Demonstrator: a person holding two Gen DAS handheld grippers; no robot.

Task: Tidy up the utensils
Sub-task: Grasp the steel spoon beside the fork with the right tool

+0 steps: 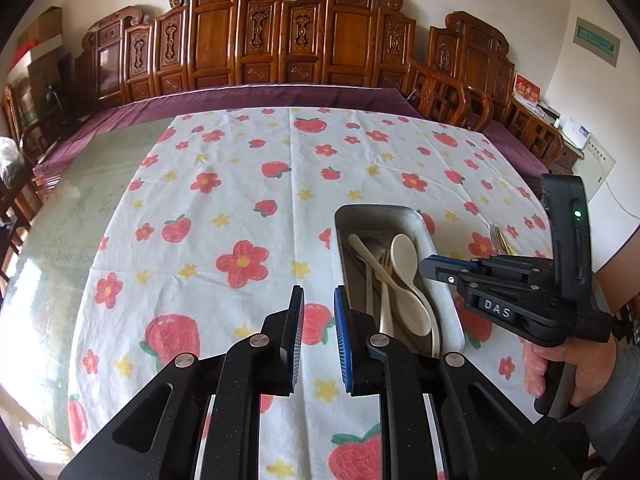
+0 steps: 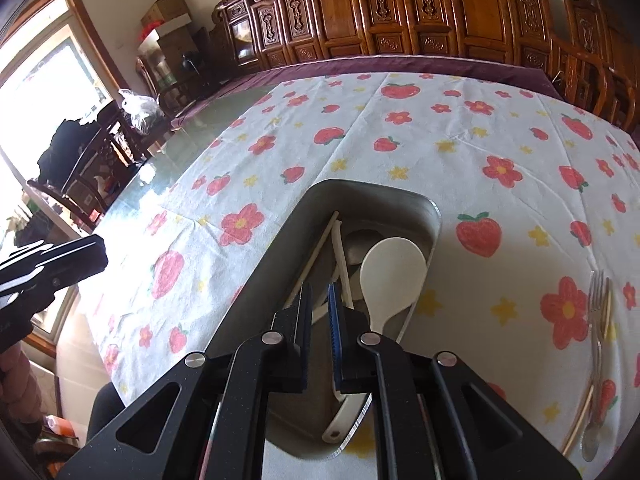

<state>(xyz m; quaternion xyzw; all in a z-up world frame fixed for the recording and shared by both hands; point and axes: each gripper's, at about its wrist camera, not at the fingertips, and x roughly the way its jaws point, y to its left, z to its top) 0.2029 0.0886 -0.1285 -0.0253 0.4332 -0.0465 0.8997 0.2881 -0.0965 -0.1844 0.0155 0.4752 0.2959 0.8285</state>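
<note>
A metal tray (image 1: 344,220) (image 2: 280,232) lies on the flowered tablecloth and holds cream spoons (image 1: 406,260), a large white spoon (image 2: 390,276), a fork and chopsticks. My left gripper (image 1: 318,312) is open and empty, just left of the tray above the cloth. My right gripper (image 2: 320,304) hovers over the tray's near end with its jaws slightly apart and nothing between them; it also shows in the left wrist view (image 1: 432,268). A metal fork (image 2: 596,312) (image 1: 496,236) lies with chopsticks (image 2: 600,344) on the cloth right of the tray.
The tablecloth (image 1: 240,200) covers most of a glass-topped table (image 1: 80,200). Carved wooden chairs (image 1: 280,40) line the far side. A window (image 2: 40,80) and more chairs stand at the left.
</note>
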